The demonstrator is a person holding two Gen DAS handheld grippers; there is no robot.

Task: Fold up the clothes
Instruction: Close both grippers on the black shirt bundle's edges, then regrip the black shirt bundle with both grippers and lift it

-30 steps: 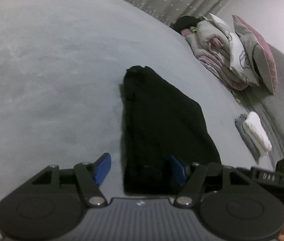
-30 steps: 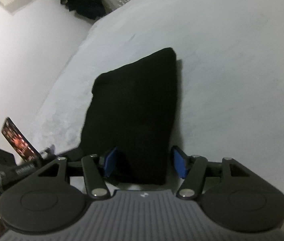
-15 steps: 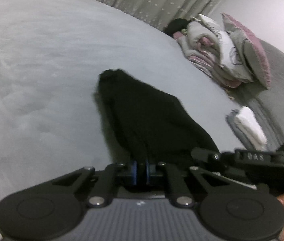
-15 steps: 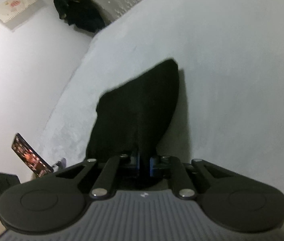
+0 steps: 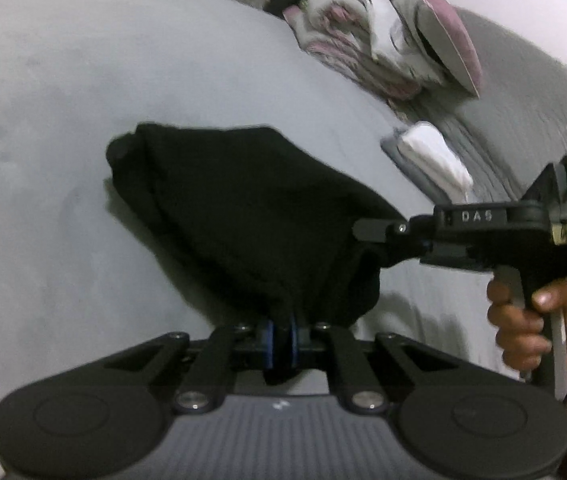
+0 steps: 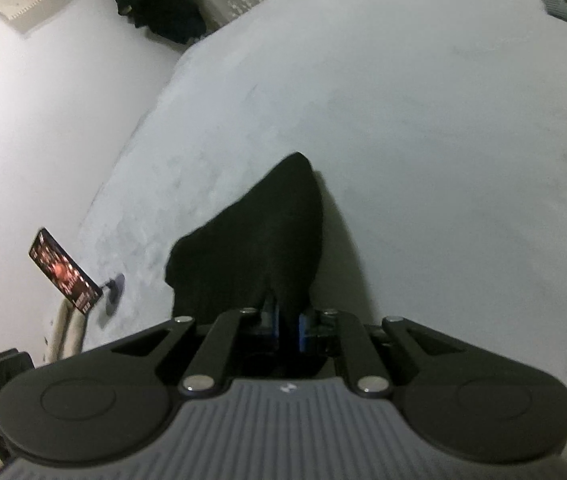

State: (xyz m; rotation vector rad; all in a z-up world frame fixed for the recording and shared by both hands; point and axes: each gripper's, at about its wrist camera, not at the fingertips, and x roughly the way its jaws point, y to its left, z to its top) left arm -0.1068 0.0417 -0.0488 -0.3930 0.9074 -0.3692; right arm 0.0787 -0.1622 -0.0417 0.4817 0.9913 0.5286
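On the grey bed (image 5: 63, 92) in front of me, the black garment (image 5: 243, 208) runs away from both claws, its long axis pointing up the mattress from my near edge toward its far end, which rests on the cover. My left claw (image 5: 279, 338) is pressed together on the garment's near left corner; the blue pads are almost touching, with a bunch of dark cloth squeezed between them. From that pinch the fabric rises and spreads forward and to the right. To its right, my right claw (image 5: 371, 229) comes in from the side and bites the other near corner, its fingers likewise drawn in on cloth; in its own view (image 6: 287, 326) the pads sit tight with black fabric between them and the garment tapers ahead to a point. So the near edge hangs between the two claws, lifted off the bed, while the far end lies down. Both claws are about equally near that edge. Judging by this, any fold would carry the held edge forward along the long axis. Farther right lie folded white and grey cloths (image 5: 431, 156) beside a heap of pillows (image 5: 395, 36).
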